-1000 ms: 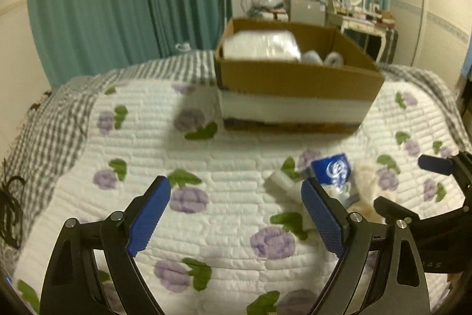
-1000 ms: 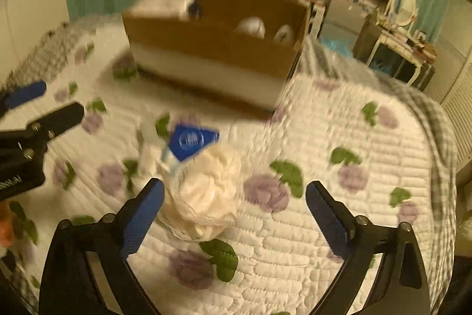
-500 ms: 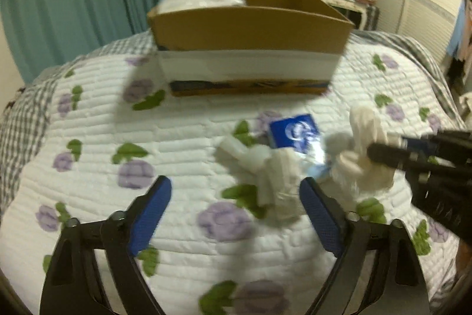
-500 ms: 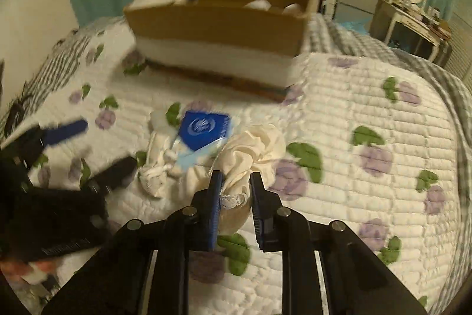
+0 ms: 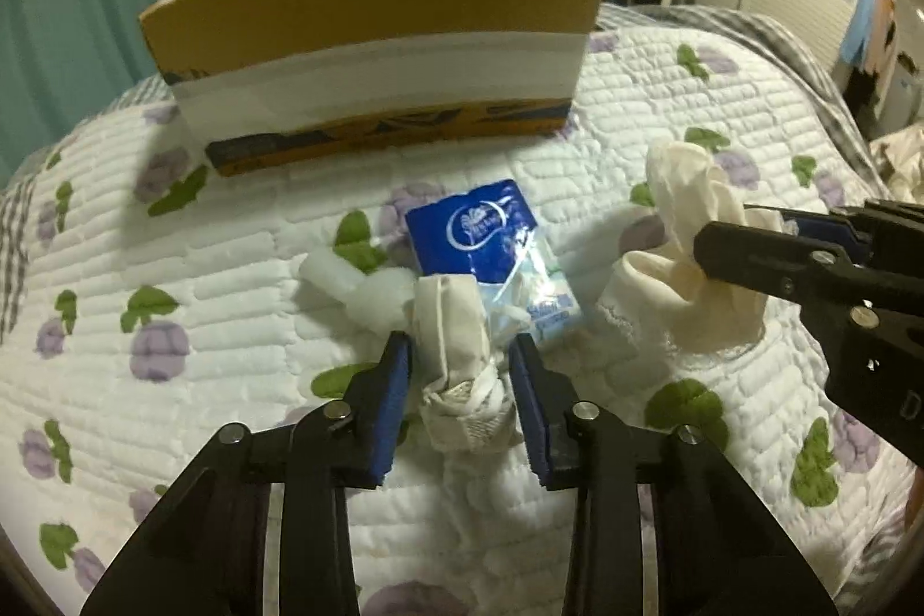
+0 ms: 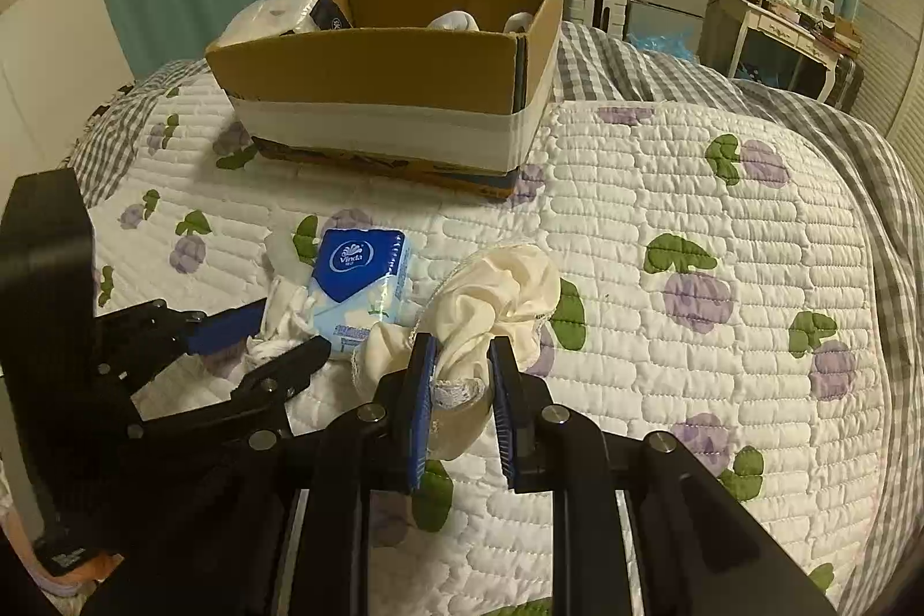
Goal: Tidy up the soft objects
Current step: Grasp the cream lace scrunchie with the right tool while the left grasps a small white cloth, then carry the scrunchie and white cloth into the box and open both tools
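On the flowered quilt lies a rolled white sock (image 5: 456,327), just in front of a blue tissue pack (image 5: 485,246). My left gripper (image 5: 459,356) has its jaws closing on the sock, and both blue pads touch its sides. To the right, my right gripper (image 5: 727,226) is shut on a cream lace-edged cloth (image 5: 687,206). The right wrist view shows that cloth (image 6: 502,287) bunched between the right gripper (image 6: 459,356) pads. There the left gripper (image 6: 289,333) sits at the sock (image 6: 283,304), beside the tissue pack (image 6: 358,281).
An open cardboard box (image 6: 375,67) stands behind the pile on the bed and holds white soft items and a wrapped pack. A second white roll (image 5: 346,281) lies left of the sock. The quilt (image 6: 693,212) stretches right. Curtains and furniture stand beyond the bed.
Both grippers stood open a second ago. The right one shut on the cream cloth first; the left moved in over the pile, dropped and closed around the white sock.
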Motion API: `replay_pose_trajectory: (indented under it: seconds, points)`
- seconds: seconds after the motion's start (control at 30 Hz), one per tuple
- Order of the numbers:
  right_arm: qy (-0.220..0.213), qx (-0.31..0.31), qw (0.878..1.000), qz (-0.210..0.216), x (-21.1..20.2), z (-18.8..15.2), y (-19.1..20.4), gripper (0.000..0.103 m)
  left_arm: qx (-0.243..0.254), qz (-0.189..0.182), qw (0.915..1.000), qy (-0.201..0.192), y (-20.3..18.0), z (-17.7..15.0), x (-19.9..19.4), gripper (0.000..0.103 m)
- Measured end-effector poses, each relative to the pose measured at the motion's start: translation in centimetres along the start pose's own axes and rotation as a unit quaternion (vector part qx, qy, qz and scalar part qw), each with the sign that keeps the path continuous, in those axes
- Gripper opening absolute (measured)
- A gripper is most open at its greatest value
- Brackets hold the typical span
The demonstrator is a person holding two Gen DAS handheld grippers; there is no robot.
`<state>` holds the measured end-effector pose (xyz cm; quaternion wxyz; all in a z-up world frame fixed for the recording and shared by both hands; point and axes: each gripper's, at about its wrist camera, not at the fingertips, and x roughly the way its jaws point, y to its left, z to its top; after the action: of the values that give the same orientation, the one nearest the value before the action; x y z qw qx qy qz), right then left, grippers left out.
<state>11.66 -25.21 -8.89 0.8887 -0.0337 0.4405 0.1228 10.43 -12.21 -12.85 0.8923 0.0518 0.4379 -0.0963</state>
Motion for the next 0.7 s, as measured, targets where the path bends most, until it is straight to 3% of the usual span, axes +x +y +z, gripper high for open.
replay_pose_trajectory:
  seconds: [0.47, 0.7]
  points:
    - [-0.021, 0.004, 1.000, -0.004, -1.9, -0.6, 0.0, 0.019, -0.011, -0.008, 0.9992, -0.039, 1.9, 0.7, -5.2, 0.027]
    - [-0.058, -0.007, 0.998, -0.009, -5.8, 1.1, 1.5, 0.018, 0.000, -0.012, 0.9941, -0.108, 4.3, 3.4, -11.5, 0.027]
